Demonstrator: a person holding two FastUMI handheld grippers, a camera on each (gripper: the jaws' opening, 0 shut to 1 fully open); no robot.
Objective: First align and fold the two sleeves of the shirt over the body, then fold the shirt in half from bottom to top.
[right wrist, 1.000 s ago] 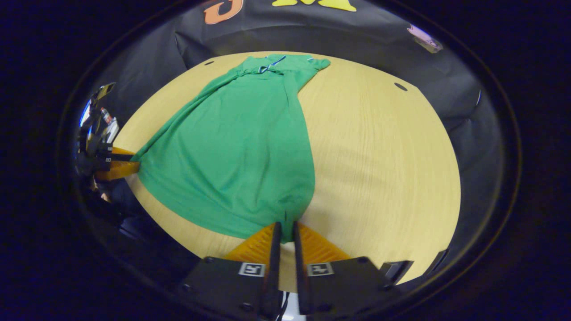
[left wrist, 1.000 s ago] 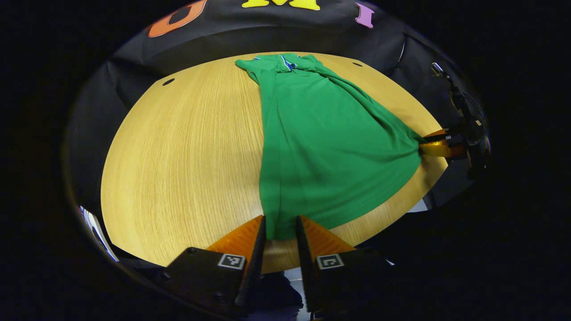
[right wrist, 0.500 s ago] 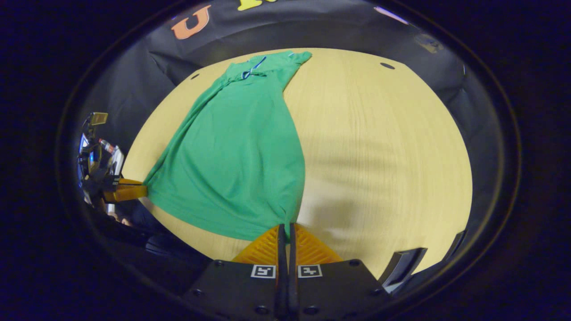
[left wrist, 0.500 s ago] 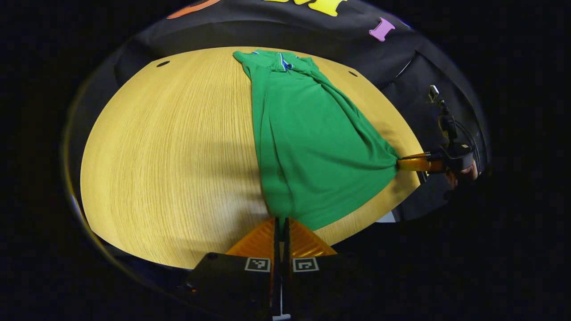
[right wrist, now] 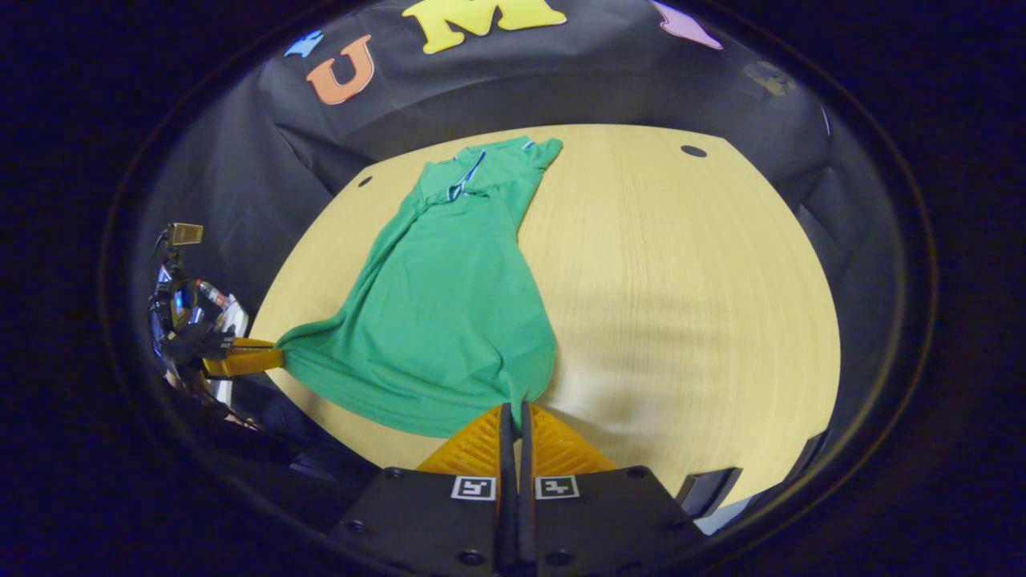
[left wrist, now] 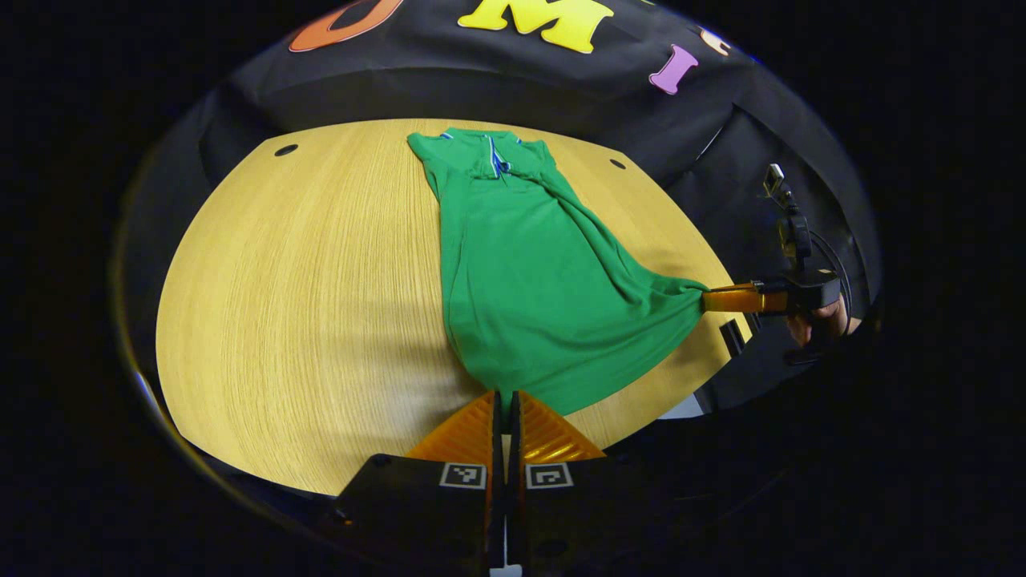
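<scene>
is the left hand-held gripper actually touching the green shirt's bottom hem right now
Touching. In the left gripper view the left hand-held gripper has its fingers closed on the green shirt at its bottom corner, with cloth running straight into the narrow slot between them.

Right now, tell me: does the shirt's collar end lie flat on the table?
Yes, the green polo shirt's collar end rests on the wooden table, far from both tongs.

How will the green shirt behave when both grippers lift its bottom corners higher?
The green shirt will probably sag, since its hem already curves between the left gripper and the right gripper. It looks thin and light, gathering into folds at each pinch. The collar end should drag across the table rather than lift stiffly.
</scene>
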